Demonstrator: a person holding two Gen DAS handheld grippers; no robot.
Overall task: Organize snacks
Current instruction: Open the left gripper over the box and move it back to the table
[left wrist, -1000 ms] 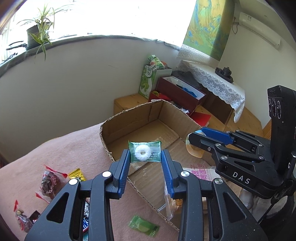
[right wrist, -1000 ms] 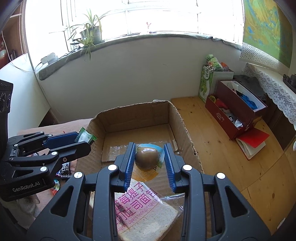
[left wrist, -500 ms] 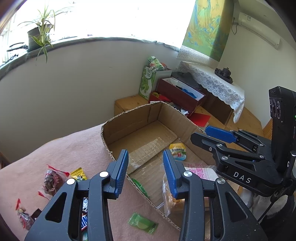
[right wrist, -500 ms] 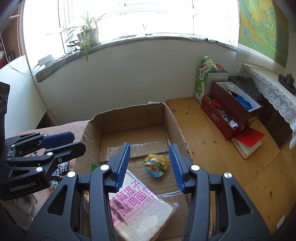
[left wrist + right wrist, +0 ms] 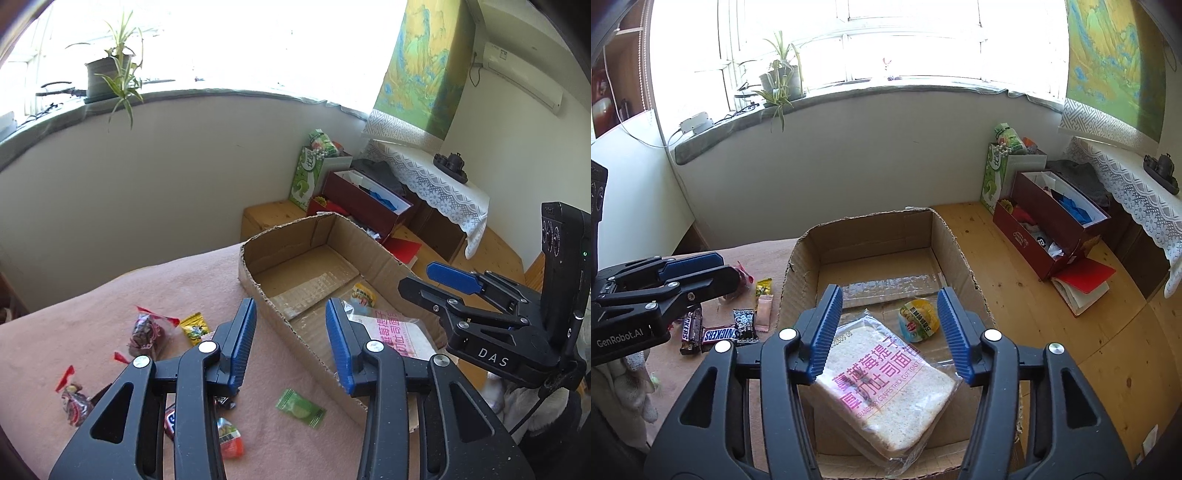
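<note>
An open cardboard box (image 5: pixel 317 236) (image 5: pixel 871 229) sits at the edge of a pink blanket (image 5: pixel 92 314). Inside lie a bagged toast loaf (image 5: pixel 886 384) (image 5: pixel 391 332) and a round yellow-green snack cup (image 5: pixel 918 319) (image 5: pixel 364 293). My left gripper (image 5: pixel 290 341) is open and empty, over the box's near wall. My right gripper (image 5: pixel 890 328) is open and empty above the loaf. Loose snacks lie on the blanket: a green candy (image 5: pixel 300 403), a yellow packet (image 5: pixel 194 327), red-wrapped sweets (image 5: pixel 147 332), Snickers bars (image 5: pixel 718 335).
A wooden floor (image 5: pixel 1052 332) lies right of the box, with a dark red storage box (image 5: pixel 1045 221), a red notebook (image 5: pixel 1082 277) and a green bag (image 5: pixel 997 173). A lace-covered shelf (image 5: pixel 1130 184) stands at the far right. A wall (image 5: pixel 147 177) rises behind.
Both grippers opened: the left let go of the green mint packet, the right dropped the snack cup into the box. Both have pulled back; the left now points more toward the blanket.
</note>
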